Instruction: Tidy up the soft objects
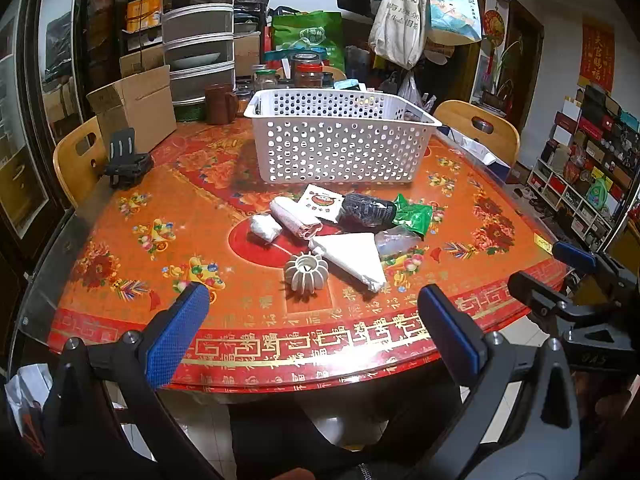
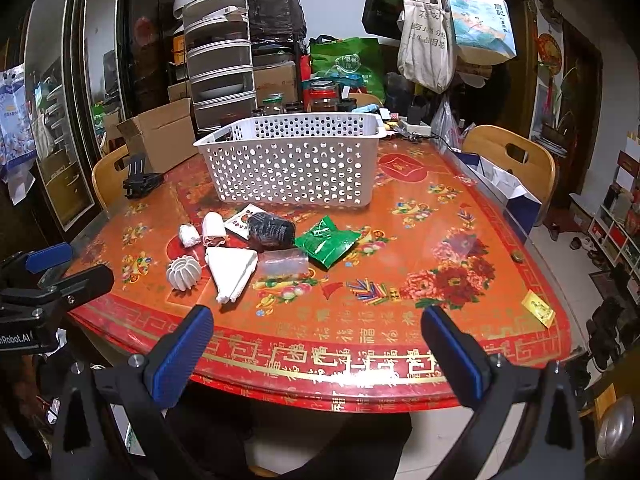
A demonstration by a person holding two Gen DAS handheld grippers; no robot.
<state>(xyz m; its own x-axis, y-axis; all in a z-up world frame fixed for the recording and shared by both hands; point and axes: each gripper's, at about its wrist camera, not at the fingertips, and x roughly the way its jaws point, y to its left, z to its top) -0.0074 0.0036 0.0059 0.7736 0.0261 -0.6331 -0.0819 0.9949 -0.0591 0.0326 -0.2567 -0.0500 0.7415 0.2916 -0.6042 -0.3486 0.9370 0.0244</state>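
Grippers both gape wide with nothing held: left gripper [image 1: 314,308] and right gripper [image 2: 318,330] hover just off the table's [image 2: 400,344] near edge. Toward the table's middle lie a folded white cloth [image 1: 352,258], a ribbed white ball [image 1: 306,271], a rolled towel [image 1: 294,217], a dark bundle [image 1: 366,209] and a green packet [image 1: 412,215]. Beyond them, nearer the far edge, stands the white perforated basket [image 1: 340,148]

Near edge: bare desk [image 2: 360,332] between the front rim and the clutter.
Middle: ribbed white holder [image 1: 306,271], folded white cloth [image 1: 352,258] and green packet [image 2: 326,242] lie close together.
Behind: white perforated basket [image 1: 340,140] blocks the way.
Right: open desk.
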